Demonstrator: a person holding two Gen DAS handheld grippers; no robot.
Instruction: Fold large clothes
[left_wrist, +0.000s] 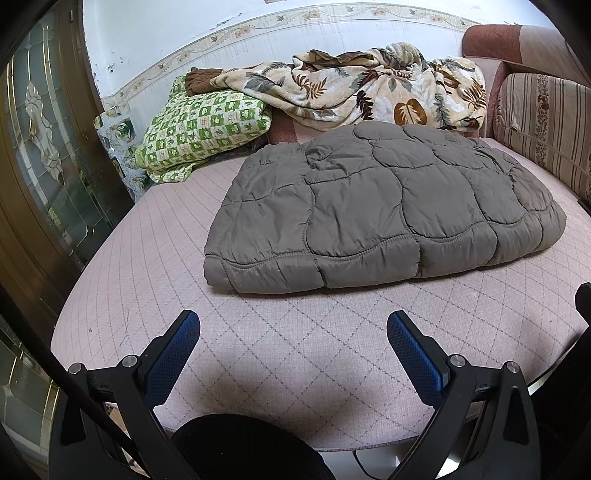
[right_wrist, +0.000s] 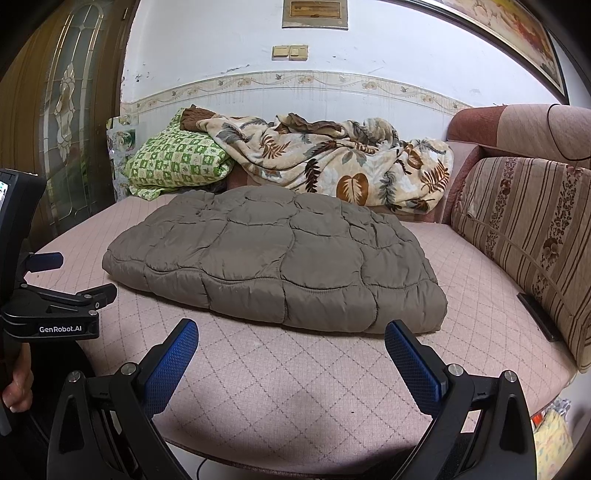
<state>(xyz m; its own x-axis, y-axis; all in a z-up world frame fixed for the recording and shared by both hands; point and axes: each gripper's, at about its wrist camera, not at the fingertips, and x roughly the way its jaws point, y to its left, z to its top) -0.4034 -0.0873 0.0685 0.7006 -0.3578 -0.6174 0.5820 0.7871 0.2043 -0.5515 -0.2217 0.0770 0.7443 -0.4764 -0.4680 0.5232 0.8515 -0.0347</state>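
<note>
Lying folded on one pink sofa seat, one grey quilted coat; two tongs, left tongs and right tongs, spread, empty.

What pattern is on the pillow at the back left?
Green and cream checks with small leaf prints; the pillow shows best in the left wrist view.

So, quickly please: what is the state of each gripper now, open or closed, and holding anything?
Left gripper: jaws open, holding nothing.
Right gripper: jaws open, holding nothing; the grey quilted jacket lies untouched ahead.
</note>
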